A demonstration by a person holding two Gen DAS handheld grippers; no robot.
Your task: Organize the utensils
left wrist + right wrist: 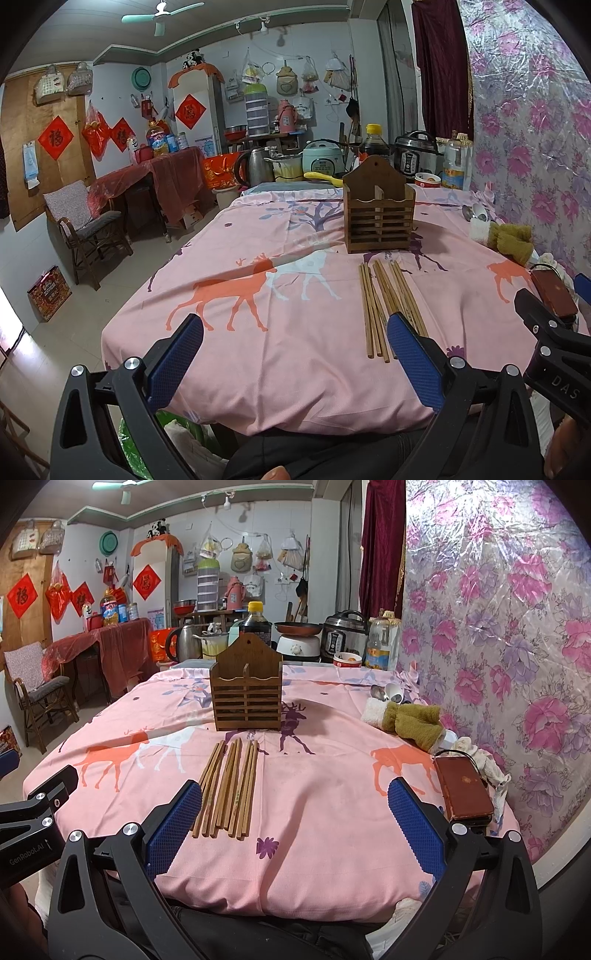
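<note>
Left wrist view: a desk w/ a pink deer-print cloth (295, 362) fills the frame. A bundle of wooden chopsticks (384, 306) lies flat on it, tips pointing away from the person toward a slatted wooden utensil holder (376, 218) standing upright just beyond them, apart from the bundle. The left tool (295, 362) hovers low at the near edge, blue pads spread wide, nothing between them; its right pad (415, 362) overlaps the near ends of the chopsticks in view, but contact can't be told. Right wrist view: the right tool (295, 830) is likewise wide open and empty, w/ the chopsticks (229, 786) just beside its left pad (173, 827) and the holder (245, 692) straight ahead. A brown wallet-like case (463, 794) and a rolled towel (402, 718) sit to the right, near the floral wall. Judgement: the task looks not yet begun; approx. the first step, picking up chopsticks. Next move prob. calls for centring one tool over the bundle, closing on a few sticks, then lifting and dropping them upright into a holder compartment.
</note>
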